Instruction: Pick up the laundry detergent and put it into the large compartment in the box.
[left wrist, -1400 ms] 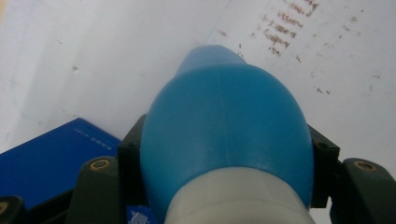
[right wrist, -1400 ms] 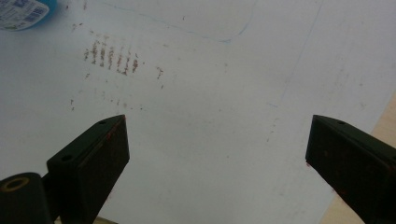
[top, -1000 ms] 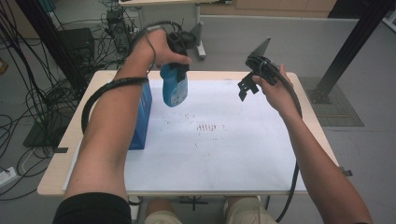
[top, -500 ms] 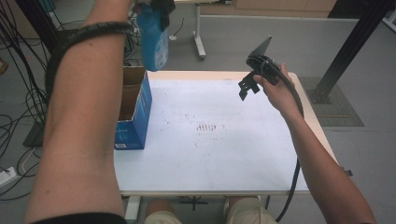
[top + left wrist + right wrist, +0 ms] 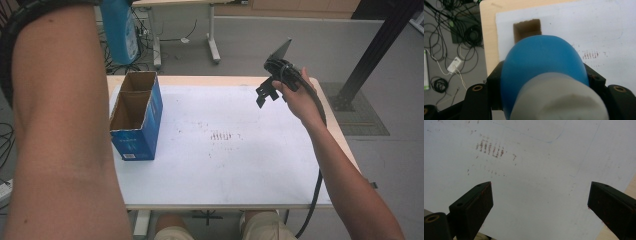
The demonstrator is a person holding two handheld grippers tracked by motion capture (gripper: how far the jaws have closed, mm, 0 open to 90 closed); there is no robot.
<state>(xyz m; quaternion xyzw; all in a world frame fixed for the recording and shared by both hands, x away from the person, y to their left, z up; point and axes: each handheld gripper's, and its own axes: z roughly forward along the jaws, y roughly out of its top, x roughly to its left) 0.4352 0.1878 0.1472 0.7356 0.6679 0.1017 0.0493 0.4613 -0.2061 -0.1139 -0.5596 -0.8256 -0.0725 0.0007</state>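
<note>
A blue bottle (image 5: 119, 30) with a pale grey cap hangs high above the table's far left corner. In the left gripper view, my left gripper (image 5: 544, 82) is shut on the blue bottle (image 5: 541, 57), one black jaw on each side of its body and the cap nearest the camera. Below stands an open blue cardboard box (image 5: 137, 122) with two compartments; its brown opening (image 5: 527, 30) shows past the bottle. My right gripper (image 5: 265, 95) hovers over the table's far right, open, with nothing between its jaws (image 5: 540, 195).
A white sheet (image 5: 240, 165) covers the wooden table (image 5: 335, 135), with faint reddish marks (image 5: 222, 135) at its middle. Cables (image 5: 454, 37) lie on the floor at the left. A black post (image 5: 380, 45) stands beyond the right corner, and table legs (image 5: 212, 35) behind.
My left arm has risen with the blue bottle, from just above the box to the top of the high view. The right gripper has stayed in place, still open.
</note>
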